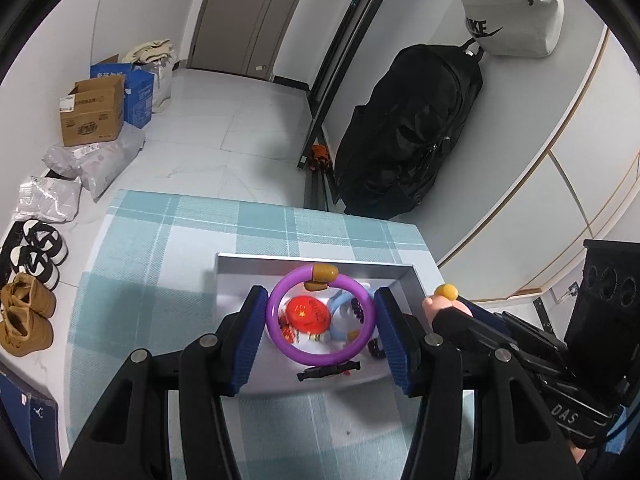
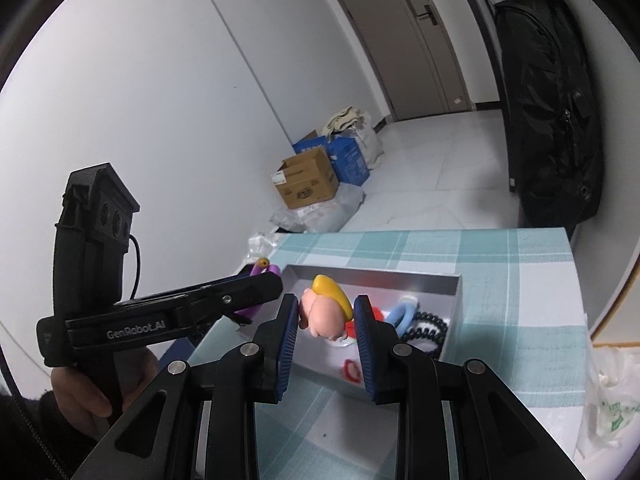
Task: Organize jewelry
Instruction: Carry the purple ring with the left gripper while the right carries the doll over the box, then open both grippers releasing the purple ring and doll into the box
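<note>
While both grippers hang over the near part of a grey tray (image 1: pixel 418 280) on a teal plaid tablecloth (image 1: pixel 168 264), each holds one piece. Left gripper (image 1: pixel 320 326): jaws partly spread, blue pads (image 1: pixel 252 336) pressed on either side of a purple ring bangle (image 1: pixel 296 354) with an amber clasp at its far edge; the ring stands upright between the fingers, above the tray. Seen through the ring, in the tray: a red round item (image 1: pixel 308 312), a light blue loop (image 1: pixel 340 308), dark beads (image 1: pixel 376 350), a black clip (image 1: pixel 328 370) at the near wall. Right gripper (image 2: pixel 326 334): jaws narrowly spread, pads (image 2: pixel 366 340) clamped on a small pink figure with yellow hair (image 2: pixel 324 314), held above the tray's left half. Right of it in the tray: a black coiled hair tie (image 2: pixel 428 326), a red ring (image 2: pixel 352 370). Surroundings, far left on the floor: cardboard box (image 1: pixel 94 114), shoes (image 1: pixel 38 248). Far right: black bag (image 1: pixel 412 136).
</note>
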Motion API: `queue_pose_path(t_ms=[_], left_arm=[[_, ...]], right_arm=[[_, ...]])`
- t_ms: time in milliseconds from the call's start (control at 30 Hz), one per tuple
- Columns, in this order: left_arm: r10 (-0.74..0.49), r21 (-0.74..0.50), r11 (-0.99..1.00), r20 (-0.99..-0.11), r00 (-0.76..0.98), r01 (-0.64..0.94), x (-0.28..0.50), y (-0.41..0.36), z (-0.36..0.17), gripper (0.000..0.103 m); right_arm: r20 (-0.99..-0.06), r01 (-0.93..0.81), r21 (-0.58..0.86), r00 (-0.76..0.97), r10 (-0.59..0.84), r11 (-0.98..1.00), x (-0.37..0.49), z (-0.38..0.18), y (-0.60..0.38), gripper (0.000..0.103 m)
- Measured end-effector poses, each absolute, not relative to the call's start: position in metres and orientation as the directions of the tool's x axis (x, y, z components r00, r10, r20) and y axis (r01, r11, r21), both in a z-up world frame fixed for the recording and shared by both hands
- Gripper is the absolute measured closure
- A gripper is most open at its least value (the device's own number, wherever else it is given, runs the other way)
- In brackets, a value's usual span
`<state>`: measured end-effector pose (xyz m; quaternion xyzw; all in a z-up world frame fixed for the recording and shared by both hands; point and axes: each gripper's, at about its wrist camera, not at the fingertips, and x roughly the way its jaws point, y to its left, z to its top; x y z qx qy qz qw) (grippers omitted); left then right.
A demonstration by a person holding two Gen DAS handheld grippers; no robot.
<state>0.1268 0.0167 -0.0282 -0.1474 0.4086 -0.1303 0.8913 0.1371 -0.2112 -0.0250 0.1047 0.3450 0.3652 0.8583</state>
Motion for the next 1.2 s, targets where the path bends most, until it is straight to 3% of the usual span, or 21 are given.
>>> queue_pose_path(t_ms=[1200], left_arm=[[-0.384,-0.407,0.91,-0.748,0.541,0.084,0.156,0.01,-0.055,0.053]], right_arm=[[-0.544,-0.471,0.496,0.486,0.684,0.729,0.178,-0.045,-0.223,0.072]])
